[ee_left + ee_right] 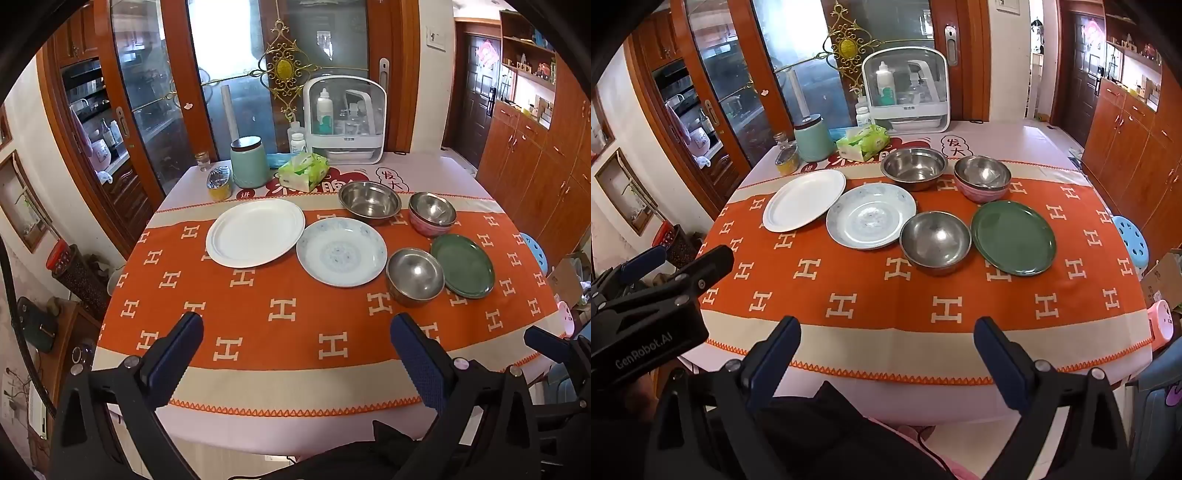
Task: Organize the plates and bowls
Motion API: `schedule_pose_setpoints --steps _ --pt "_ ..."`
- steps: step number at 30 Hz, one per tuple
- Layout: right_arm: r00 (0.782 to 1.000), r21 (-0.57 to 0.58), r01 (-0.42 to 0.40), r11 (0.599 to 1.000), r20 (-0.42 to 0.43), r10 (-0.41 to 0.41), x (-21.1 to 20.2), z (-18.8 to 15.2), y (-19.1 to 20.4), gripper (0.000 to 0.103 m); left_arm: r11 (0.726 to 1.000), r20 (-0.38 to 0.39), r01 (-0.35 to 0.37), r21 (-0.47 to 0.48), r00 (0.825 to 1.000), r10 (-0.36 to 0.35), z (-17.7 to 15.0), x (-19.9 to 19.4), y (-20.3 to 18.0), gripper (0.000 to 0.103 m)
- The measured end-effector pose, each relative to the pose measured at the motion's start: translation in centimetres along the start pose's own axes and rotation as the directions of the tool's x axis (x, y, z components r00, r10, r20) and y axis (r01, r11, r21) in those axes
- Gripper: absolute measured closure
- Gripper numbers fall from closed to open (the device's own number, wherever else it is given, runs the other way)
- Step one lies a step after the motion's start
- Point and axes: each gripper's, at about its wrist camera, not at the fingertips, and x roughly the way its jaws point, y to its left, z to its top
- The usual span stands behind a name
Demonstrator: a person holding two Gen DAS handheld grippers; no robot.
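Three plates and four bowls sit on the orange cloth (295, 325): white plate (255, 232) at ten o'clock, patterned plate (341, 252) centre, green plate (462, 266) at three, steel bowls (414, 275) between and behind. Left gripper (295, 332) and right gripper (886, 332) hover at six, jaws wide apart, empty.

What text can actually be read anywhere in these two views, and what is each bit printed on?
"GenRobot.AI": on the body of the left gripper, seen from the right wrist.
"发大": in a speech bubble on the tablecloth.
"进": on the tablecloth's red print.
"H" motifs: repeated across the orange runner.
Large red characters behind the tissue pack: partly hidden, unreadable.
Storage box label and bottle labels: too small.
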Motion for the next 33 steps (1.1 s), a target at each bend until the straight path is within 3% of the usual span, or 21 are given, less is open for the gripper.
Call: schedule_pose_setpoints --steps 33 --pt "1.0 -0.009 0.003 1.0 0.01 -0.002 -0.3 0.8 -0.9 0.007 1.0 0.001 0.001 0.003 1.0 -0.001 1.3 0.4 -0.8 0.002"
